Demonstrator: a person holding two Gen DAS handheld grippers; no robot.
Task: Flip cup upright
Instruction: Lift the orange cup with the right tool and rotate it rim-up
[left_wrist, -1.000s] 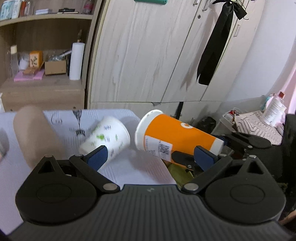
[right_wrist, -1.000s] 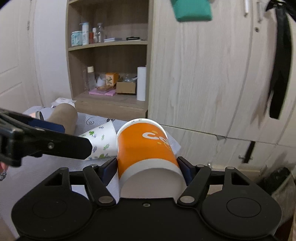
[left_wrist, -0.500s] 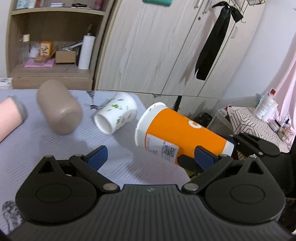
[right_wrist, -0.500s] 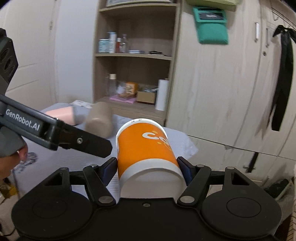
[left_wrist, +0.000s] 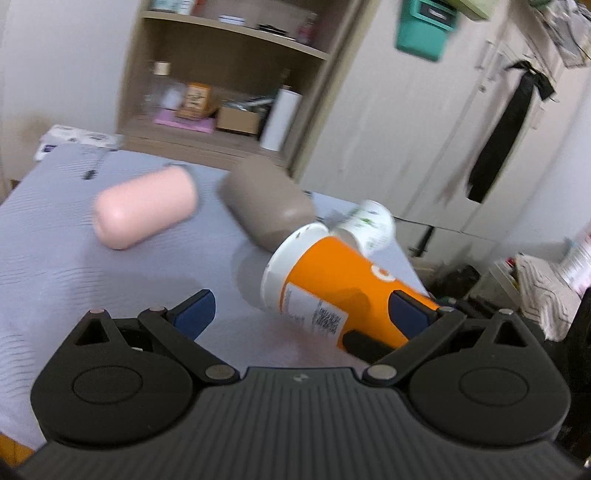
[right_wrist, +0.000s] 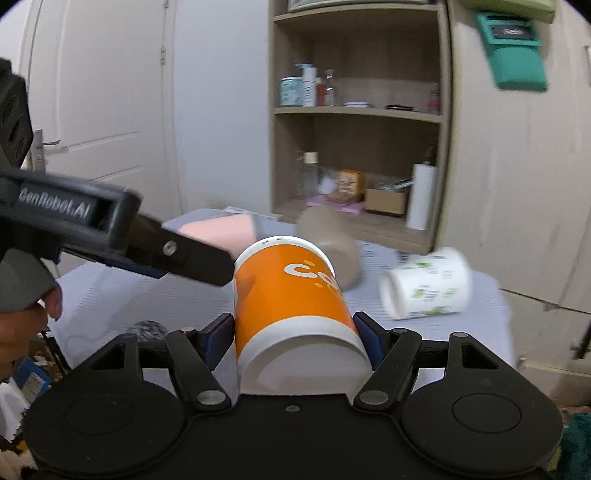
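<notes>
The right gripper (right_wrist: 293, 338) has its two blue fingers (right_wrist: 221, 338) pinching the orange cup (right_wrist: 291, 295). The fingers press on both sides of the cup, close to its white bottom end. The cup lies on its side in the grip, up above the table (right_wrist: 110, 295). Its white rim points away from the gripper, and its flat bottom faces the camera. In the left wrist view the orange cup (left_wrist: 332, 288) is tilted, with its open mouth low and to the left. A white label with black print shows on its side.

The left gripper (left_wrist: 301, 308) has its fingers (left_wrist: 194, 308) spread wide apart, and there is nothing between them. From the right wrist view, the left gripper (right_wrist: 192, 260) shows as a long black arm with white letters on it. Its tip is just beside the rim of the orange cup. I cannot tell if it touches the cup.

Three other cups lie on their sides on the table, which has a gray cloth on it. The pink cup (left_wrist: 144, 210) is on the left. The brown cup (left_wrist: 267, 206) is in the middle, behind the orange cup. The white cup (right_wrist: 426, 286) with green marks lies to the right, near the table's edge. Behind the table is a wooden shelf (right_wrist: 354, 110) with bottles, a box and a white roll. A black ribbon (left_wrist: 506, 133) hangs on the closet door.
</notes>
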